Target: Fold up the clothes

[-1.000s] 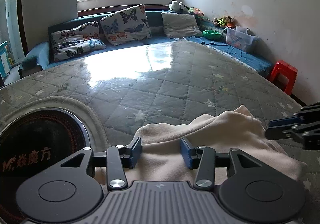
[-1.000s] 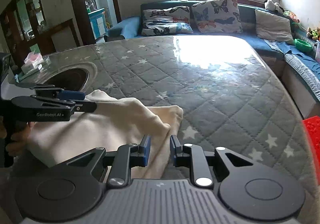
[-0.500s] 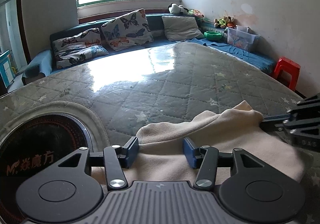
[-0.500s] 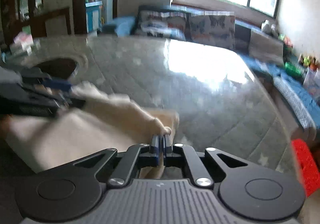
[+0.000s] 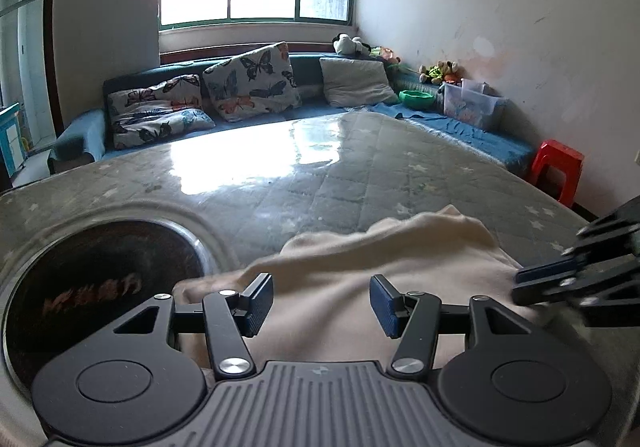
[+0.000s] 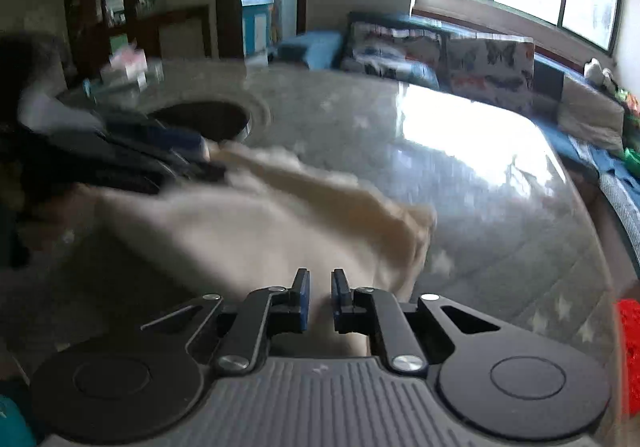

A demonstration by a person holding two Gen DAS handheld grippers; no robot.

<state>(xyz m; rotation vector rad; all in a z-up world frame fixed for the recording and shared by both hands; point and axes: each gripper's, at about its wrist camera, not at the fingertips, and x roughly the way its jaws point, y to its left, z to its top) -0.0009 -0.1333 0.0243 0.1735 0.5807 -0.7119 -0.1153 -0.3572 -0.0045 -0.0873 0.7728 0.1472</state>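
Toys fill clear storage bins [image 5: 472, 105] beside green bowl [image 5: 417, 98] on bench.

Your right gripper [image 6: 320, 297] has its jaws opening, cream garment [image 6: 256, 231] between them. The left gripper [image 6: 160, 151] appears blurred at the garment's far edge on the quilted surface [image 6: 460, 175].

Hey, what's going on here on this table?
A person is folding a cream garment on the quilted table cover, a handheld gripper in each hand. The left gripper hangs over the cloth, jaws apart, gripping nothing. The right gripper sits at the cloth's near edge, jaws opening, fabric between them.
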